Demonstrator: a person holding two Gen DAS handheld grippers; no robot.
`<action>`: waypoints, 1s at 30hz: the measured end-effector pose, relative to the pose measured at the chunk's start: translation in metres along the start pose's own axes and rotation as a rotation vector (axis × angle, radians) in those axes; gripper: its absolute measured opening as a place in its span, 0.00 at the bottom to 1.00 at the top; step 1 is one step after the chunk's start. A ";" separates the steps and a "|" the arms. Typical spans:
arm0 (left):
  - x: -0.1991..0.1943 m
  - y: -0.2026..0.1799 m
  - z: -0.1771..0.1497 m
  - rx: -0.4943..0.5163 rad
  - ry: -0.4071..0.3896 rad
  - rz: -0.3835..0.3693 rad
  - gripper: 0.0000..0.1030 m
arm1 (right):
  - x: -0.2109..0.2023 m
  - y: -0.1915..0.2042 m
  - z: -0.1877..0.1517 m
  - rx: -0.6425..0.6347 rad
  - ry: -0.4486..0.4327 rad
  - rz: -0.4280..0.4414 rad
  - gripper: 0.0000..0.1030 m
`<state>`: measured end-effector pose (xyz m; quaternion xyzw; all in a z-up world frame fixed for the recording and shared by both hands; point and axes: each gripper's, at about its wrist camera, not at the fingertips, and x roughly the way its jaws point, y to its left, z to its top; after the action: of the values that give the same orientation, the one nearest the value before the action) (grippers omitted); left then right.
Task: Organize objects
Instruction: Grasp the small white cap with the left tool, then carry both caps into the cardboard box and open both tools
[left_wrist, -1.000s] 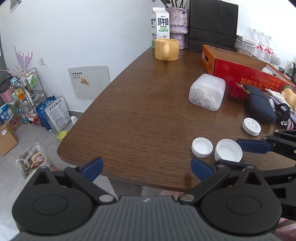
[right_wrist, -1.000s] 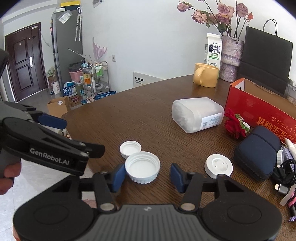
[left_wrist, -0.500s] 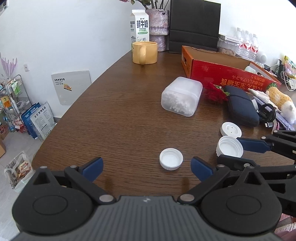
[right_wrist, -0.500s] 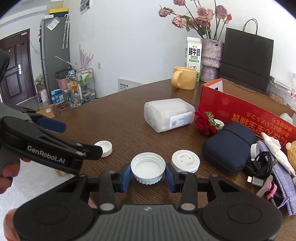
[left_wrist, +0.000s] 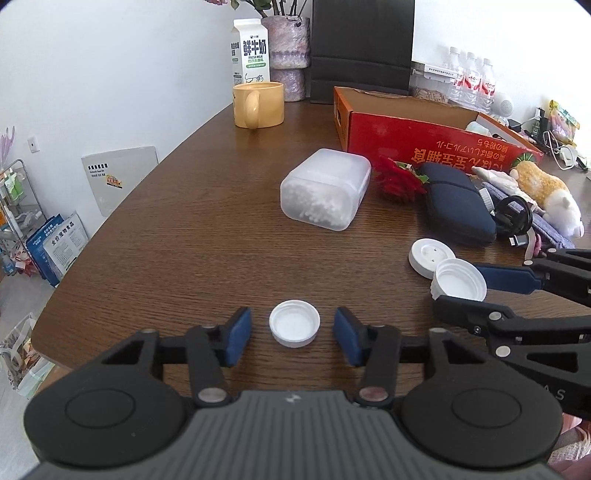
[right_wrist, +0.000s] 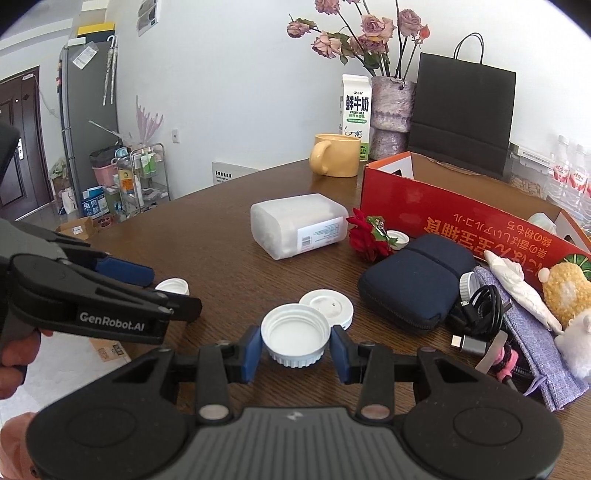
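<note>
The left hand-held gripper (left_wrist: 293, 339) has just been closing, and its blue pads (left_wrist: 236, 341) now flank the small white cap (left_wrist: 294, 327) that lies open side up near the front edge of the brown tabletop (left_wrist: 207, 236); a sliver of wood shows on each side, so the pads do not press it. The right hand-held gripper (right_wrist: 294, 350) clamps the larger ribbed white cap (right_wrist: 294, 336), open side up, beside a flat white lid (right_wrist: 328, 303). Behind stand a translucent box of cotton swabs (left_wrist: 325, 188), a navy pouch (right_wrist: 413, 284) and a red carton (right_wrist: 461, 210).
</note>
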<state>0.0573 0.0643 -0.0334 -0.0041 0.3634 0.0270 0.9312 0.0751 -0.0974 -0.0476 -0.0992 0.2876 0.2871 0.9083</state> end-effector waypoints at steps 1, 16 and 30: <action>0.000 -0.001 0.001 0.001 -0.001 0.000 0.29 | 0.000 0.000 0.000 0.000 -0.001 0.000 0.38; -0.010 -0.017 0.011 0.019 -0.030 -0.014 0.29 | -0.019 -0.012 -0.001 0.035 -0.038 -0.020 0.38; -0.005 -0.057 0.055 0.037 -0.109 -0.056 0.29 | -0.037 -0.060 0.013 0.075 -0.112 -0.076 0.38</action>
<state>0.0937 0.0082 0.0094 0.0043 0.3121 -0.0057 0.9500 0.0912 -0.1591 -0.0151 -0.0599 0.2427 0.2465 0.9363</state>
